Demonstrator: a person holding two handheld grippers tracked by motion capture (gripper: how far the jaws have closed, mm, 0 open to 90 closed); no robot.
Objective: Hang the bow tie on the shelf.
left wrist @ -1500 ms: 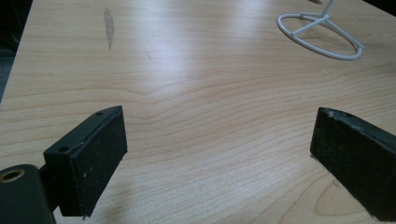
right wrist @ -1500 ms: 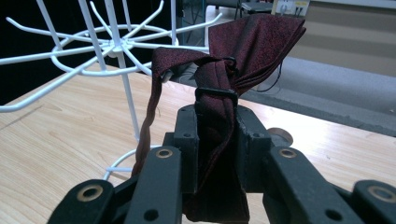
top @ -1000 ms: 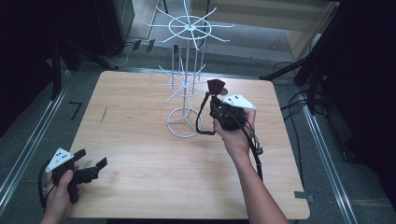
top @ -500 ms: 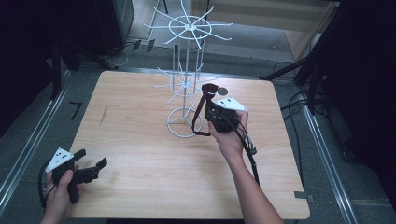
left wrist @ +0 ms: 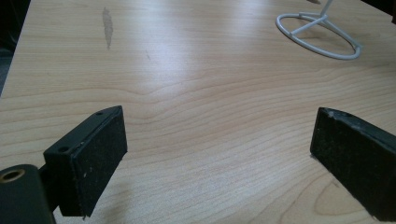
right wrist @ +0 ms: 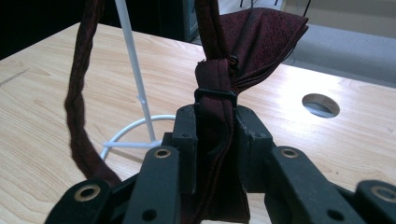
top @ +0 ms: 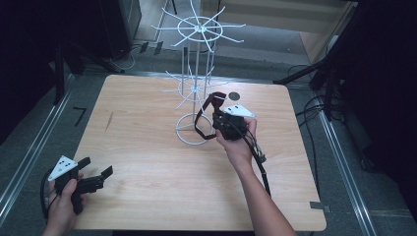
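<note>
1. Nearest the person, at the counter's (top: 147, 196) near left corner, the left gripper (top: 93, 179) sits in a hand low over the wood. Its jaws stand wide apart with nothing but bare wood grain between them, as the left gripper view shows.
2. Those jaws point across the counter toward the ring base of the wire rack (left wrist: 322, 35), which lies well apart from them.
3. Right of the counter's middle, the right gripper (top: 221, 115) is held in the person's right hand, its jaws aimed toward the far edge and the rack.
4. Its jaws are clamped tight on a dark red bow tie (right wrist: 219, 88), the pads pressing the folded cloth from both sides just under the knot.
5. The bow tie stands on end: its long axis runs roughly upright, one wing fanning up and away above the jaws, the other tucked down between them.
6. Its neck strap (top: 199, 120) hangs in a loop off the gripper's left side, above the rack's ring base.
7. Beyond, the white wire rack (top: 196, 64) rises near the far edge's middle.
8. A round hole (top: 234, 96) in the counter lies right of the rack.
</note>
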